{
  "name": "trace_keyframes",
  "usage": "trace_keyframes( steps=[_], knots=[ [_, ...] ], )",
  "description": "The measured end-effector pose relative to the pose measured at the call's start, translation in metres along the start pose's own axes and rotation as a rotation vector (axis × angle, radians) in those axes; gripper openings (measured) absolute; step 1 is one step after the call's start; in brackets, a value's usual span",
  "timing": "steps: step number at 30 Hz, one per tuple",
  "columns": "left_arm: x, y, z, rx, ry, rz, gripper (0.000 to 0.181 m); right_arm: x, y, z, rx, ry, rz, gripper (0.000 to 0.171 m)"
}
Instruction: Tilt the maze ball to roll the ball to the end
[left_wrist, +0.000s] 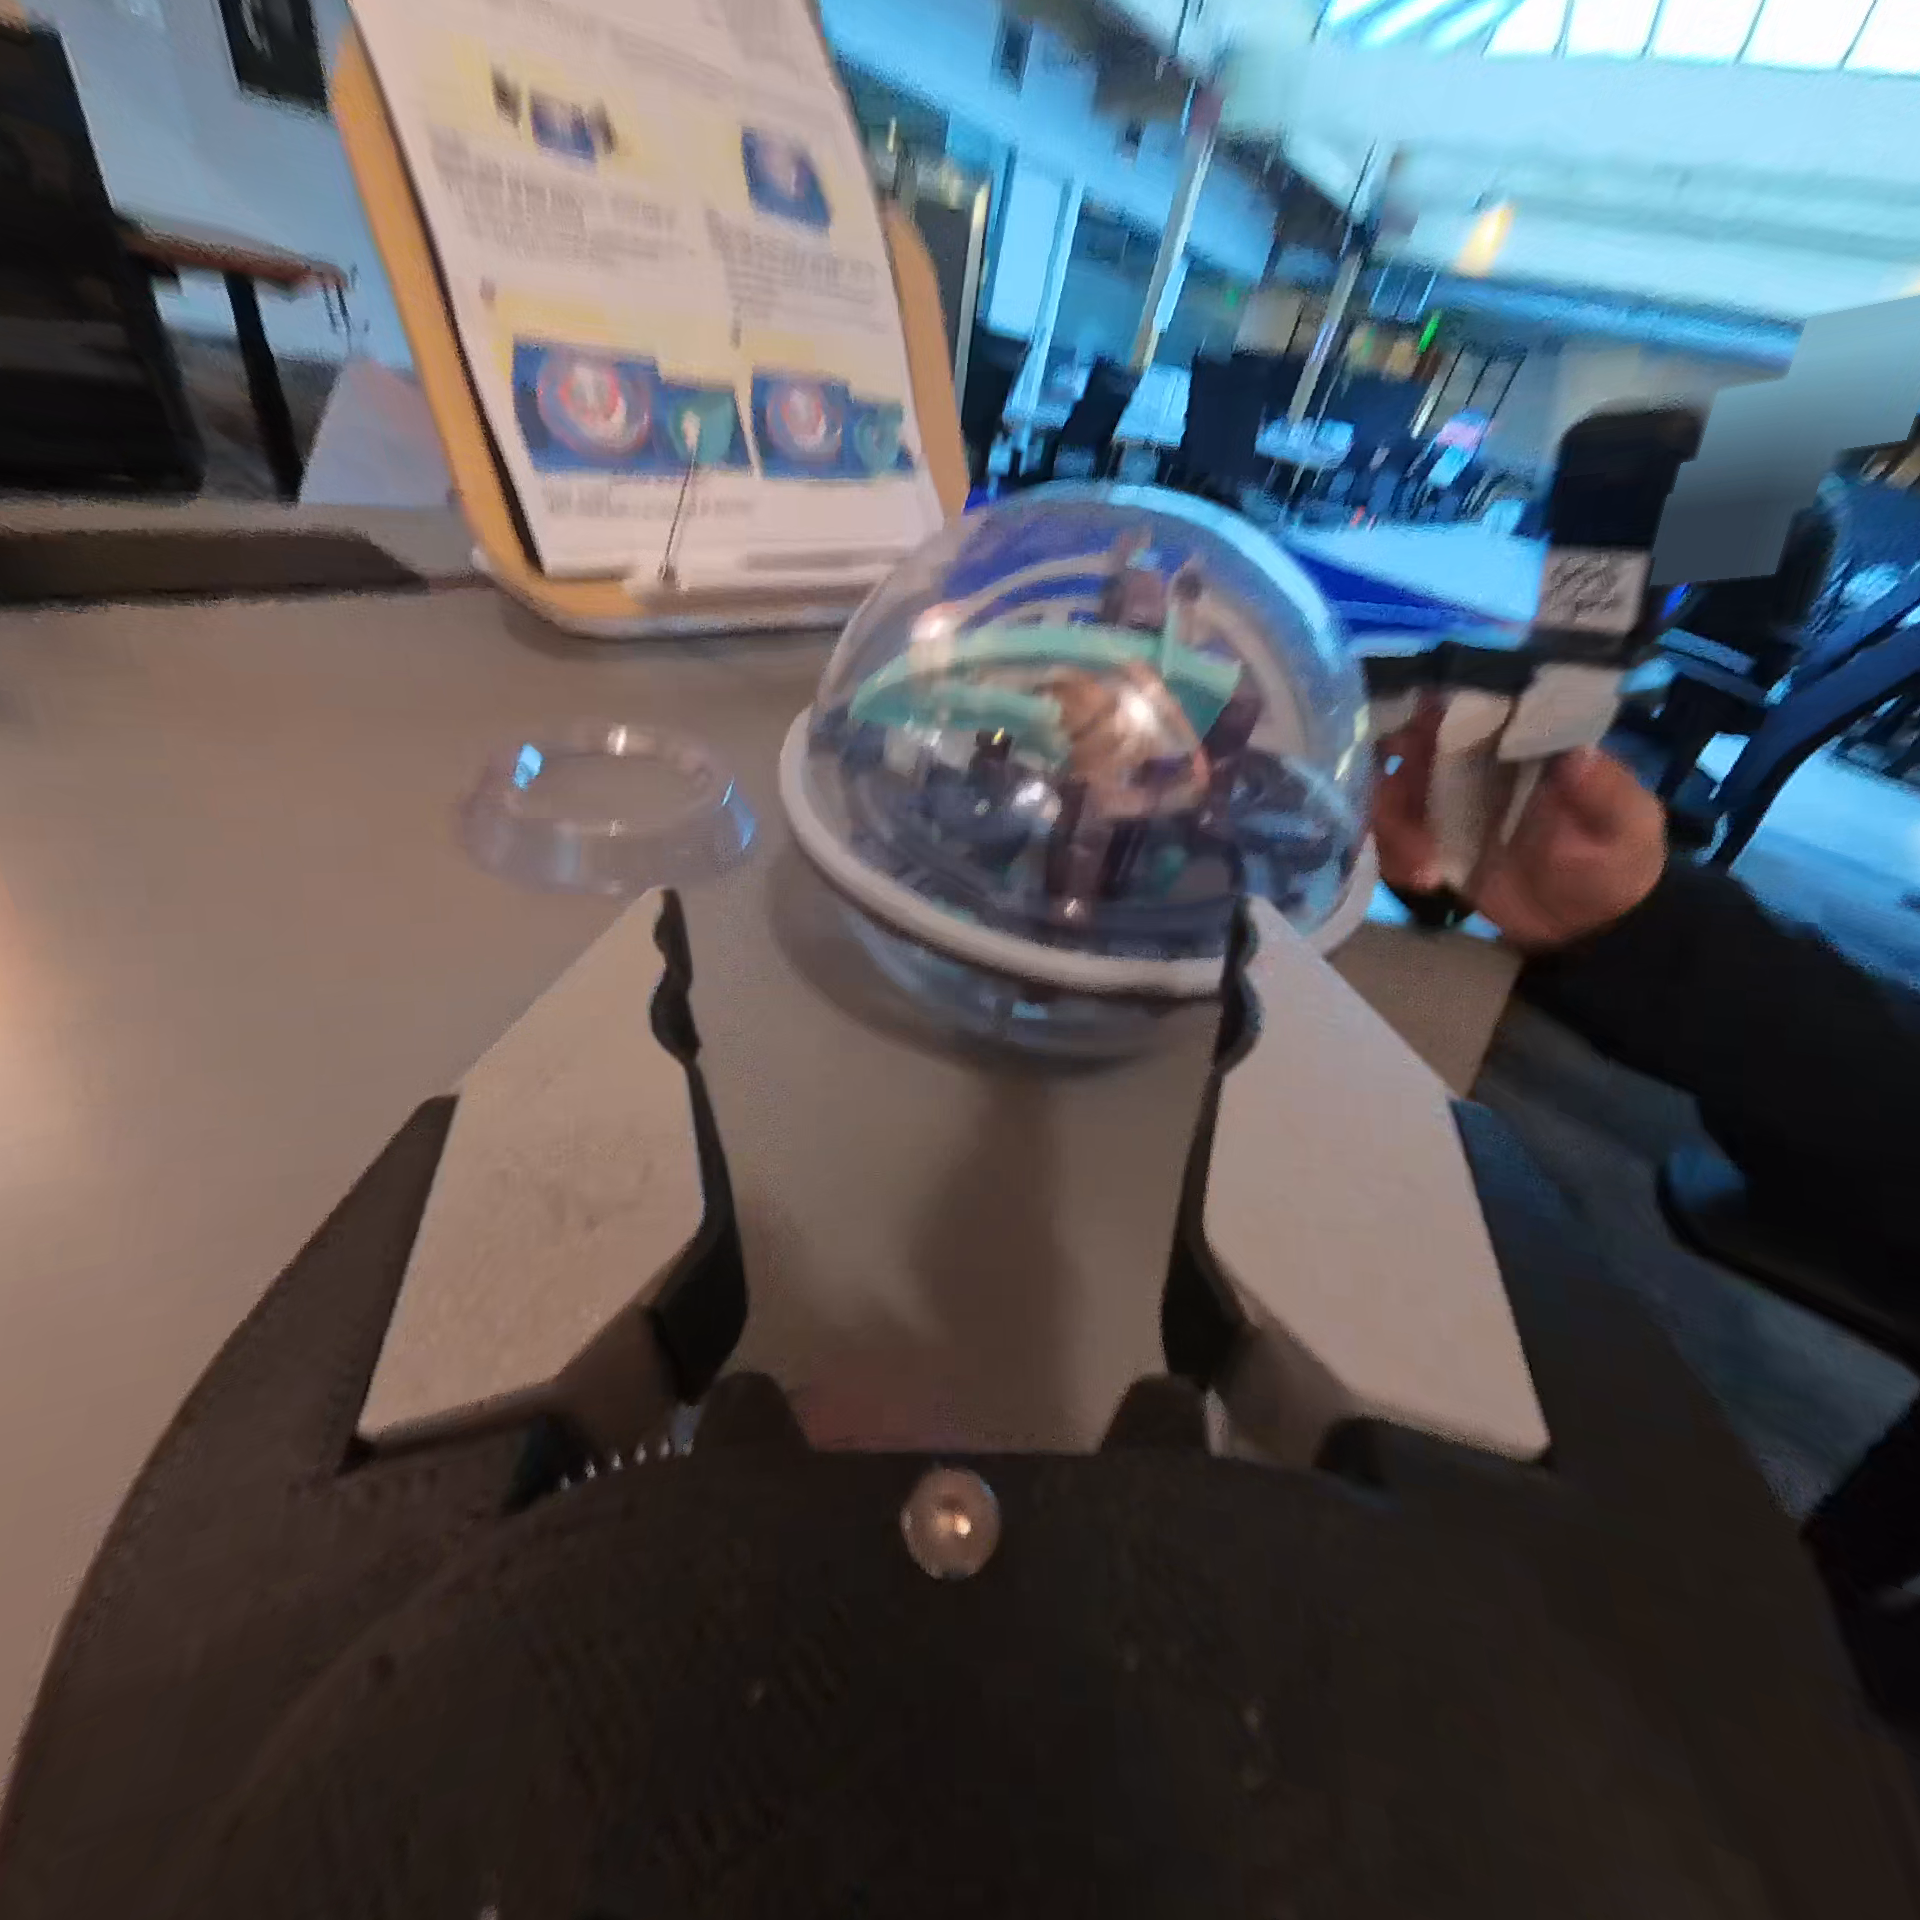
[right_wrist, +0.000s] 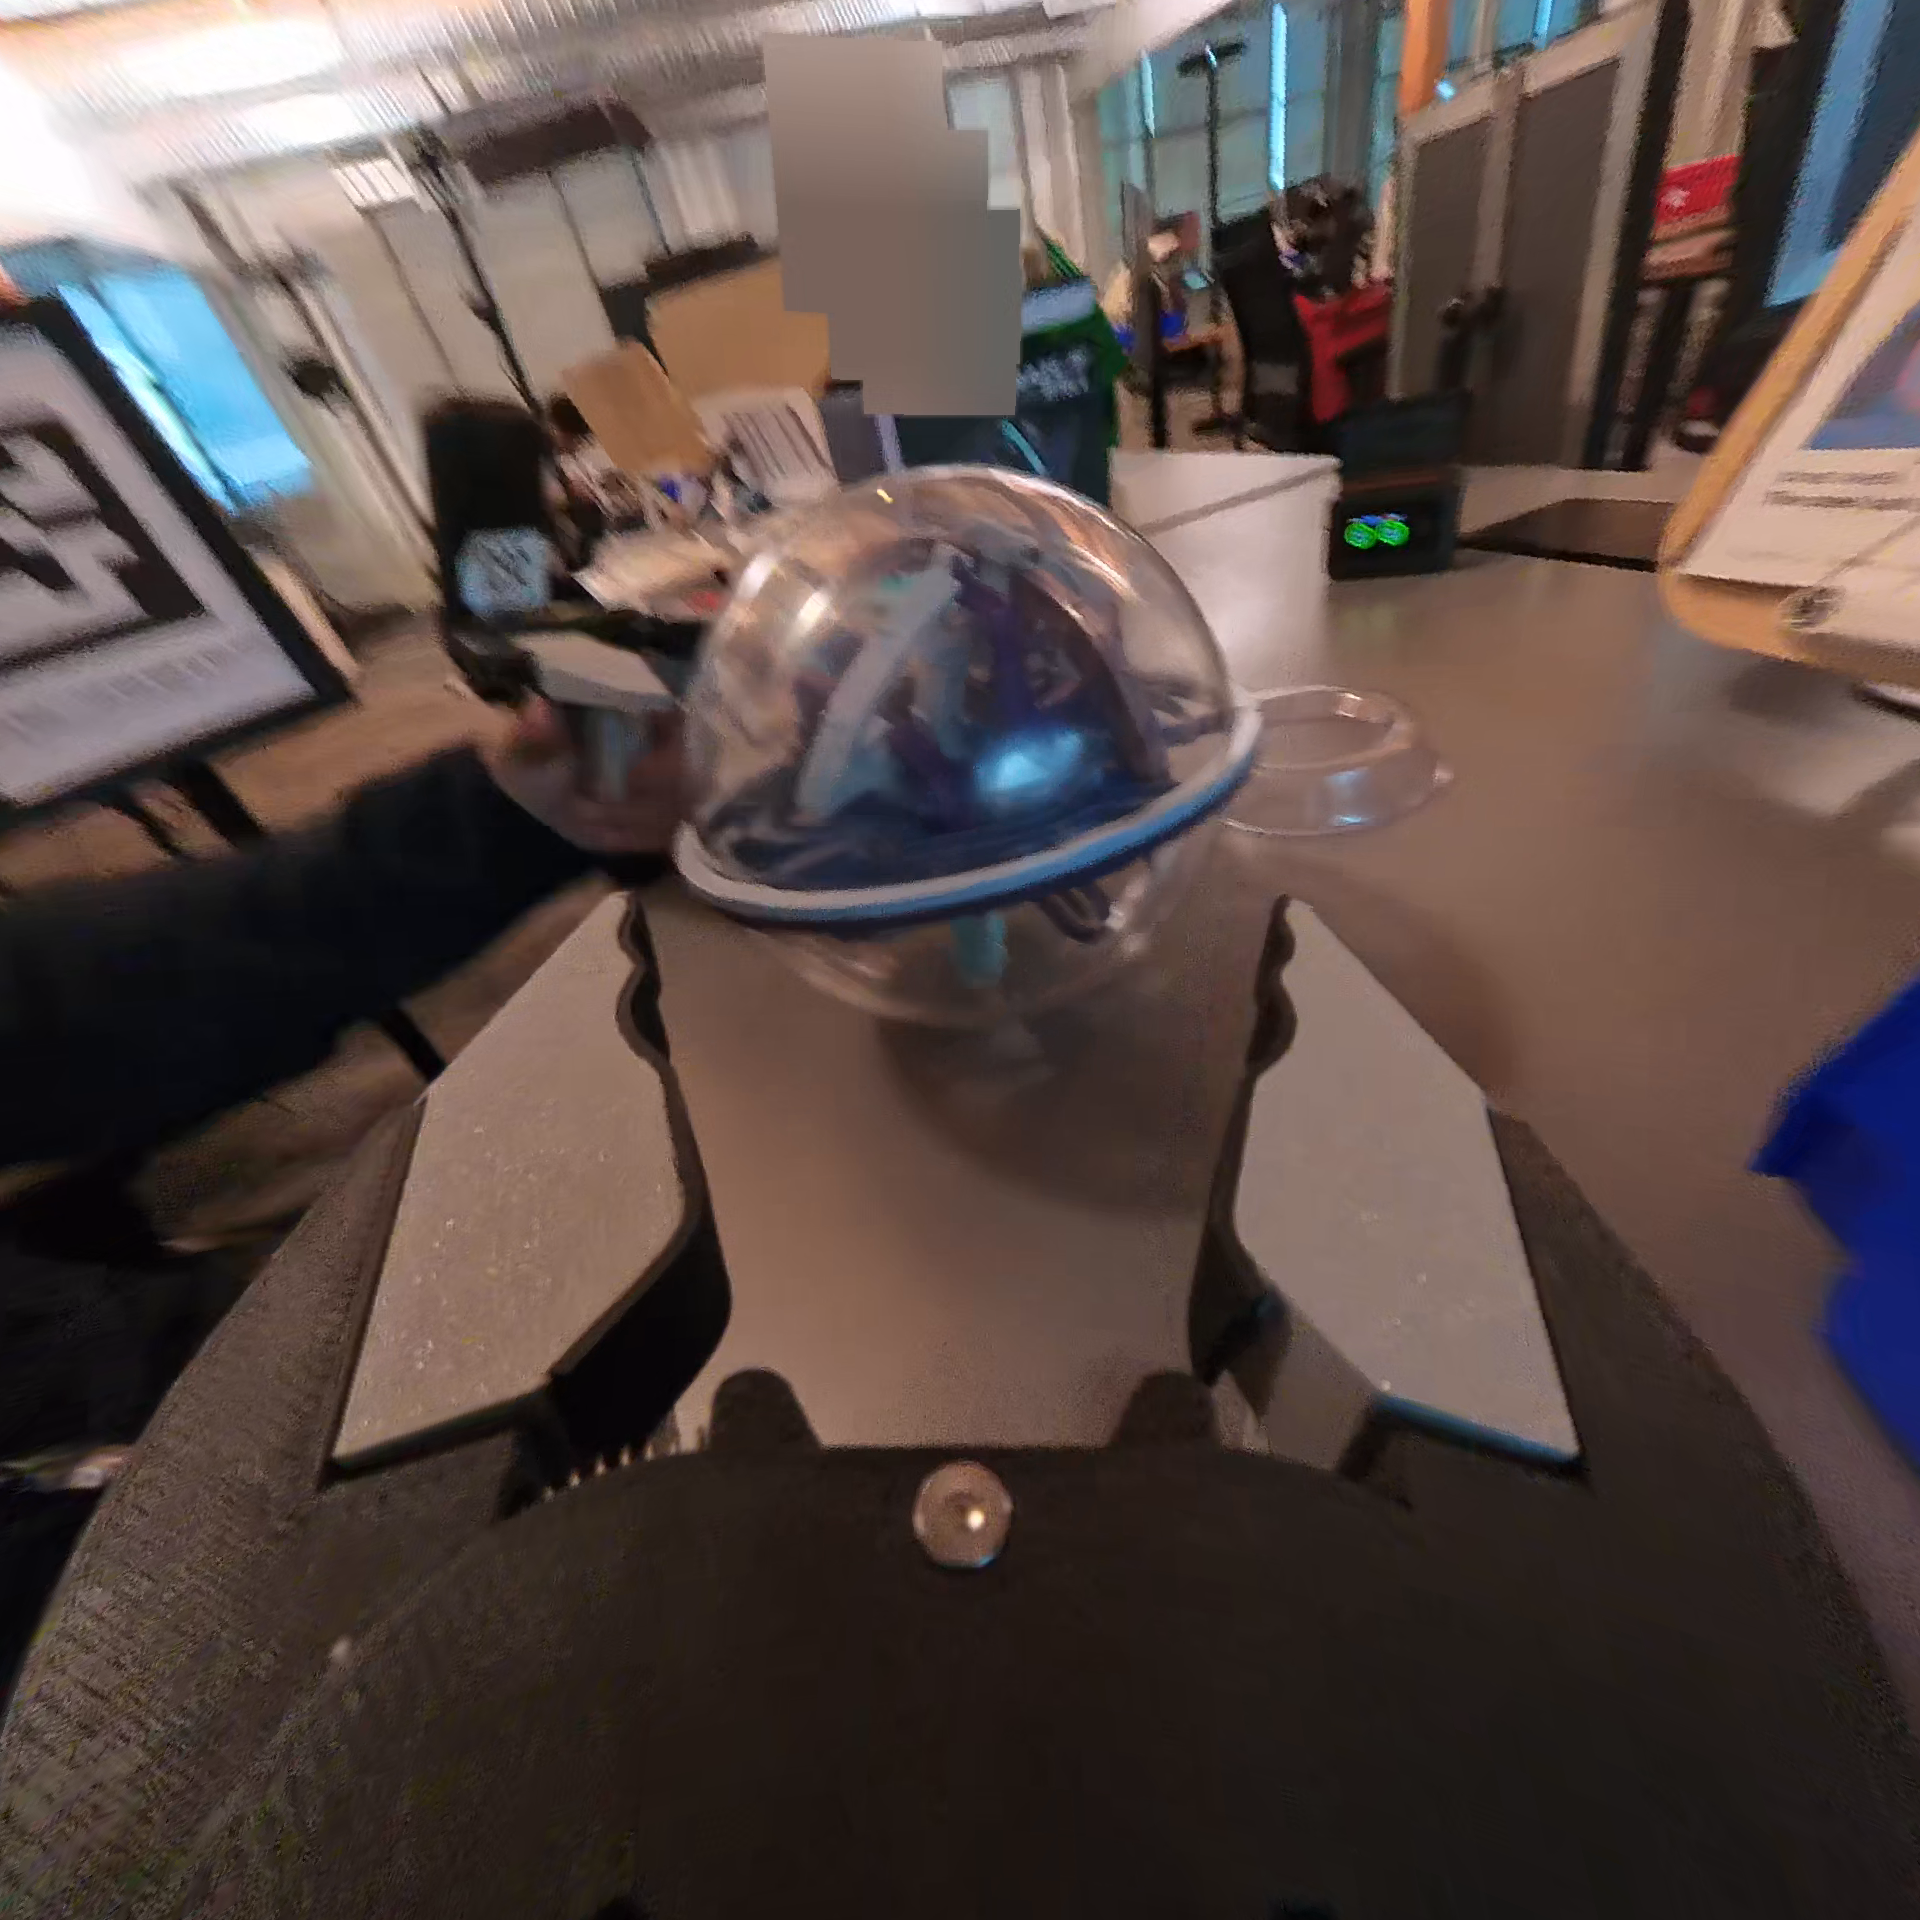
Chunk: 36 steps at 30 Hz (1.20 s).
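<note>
The wide grey counter (left_wrist: 260, 831) carries a leaning yellow-edged board with printed sheets (left_wrist: 644, 312) at its far side, and nearer, the clear plastic maze ball with a white equator ring (left_wrist: 1081, 769), resting slightly tilted on the counter close to its edge. Just beside it sits a shallow clear plastic stand ring (left_wrist: 608, 805) (empty). The left gripper (left_wrist: 951, 935) and right gripper (right_wrist: 956, 935) face the sphere from opposite sides, both with jaws apart, holding nothing. A good grasp would likely take the ring evenly, squeezing gently since the smooth shell could slip, then tilting slowly.
</note>
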<state>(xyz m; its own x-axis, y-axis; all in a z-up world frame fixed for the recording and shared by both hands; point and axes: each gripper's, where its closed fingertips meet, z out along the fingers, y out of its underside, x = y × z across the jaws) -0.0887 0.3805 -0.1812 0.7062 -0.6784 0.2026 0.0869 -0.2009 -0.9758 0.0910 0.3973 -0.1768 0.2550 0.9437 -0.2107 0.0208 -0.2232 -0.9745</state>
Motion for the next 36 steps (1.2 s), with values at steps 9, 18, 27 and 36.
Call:
trace_keyframes(
  steps=[9, 18, 27, 36],
  knots=[
    [0.000, 0.045, 0.011, -0.369, 0.203, -0.265, 0.117, 0.034, -0.014, 0.031, -0.124, -0.083, 0.189, 0.134],
    [0.024, 0.044, 0.037, -0.409, 0.393, -0.219, 0.108, 0.002, 0.024, 0.070, -0.471, -0.386, 0.337, 0.122],
    [0.025, 0.033, 0.021, -0.410, 0.535, -0.209, 0.100, -0.001, 0.030, 0.054, -0.490, -0.346, 0.233, 0.119],
    [0.021, 0.042, 0.035, -0.415, 0.482, -0.140, 0.096, -0.005, 0.030, 0.077, -0.408, -0.360, 0.278, 0.143]
  ],
)
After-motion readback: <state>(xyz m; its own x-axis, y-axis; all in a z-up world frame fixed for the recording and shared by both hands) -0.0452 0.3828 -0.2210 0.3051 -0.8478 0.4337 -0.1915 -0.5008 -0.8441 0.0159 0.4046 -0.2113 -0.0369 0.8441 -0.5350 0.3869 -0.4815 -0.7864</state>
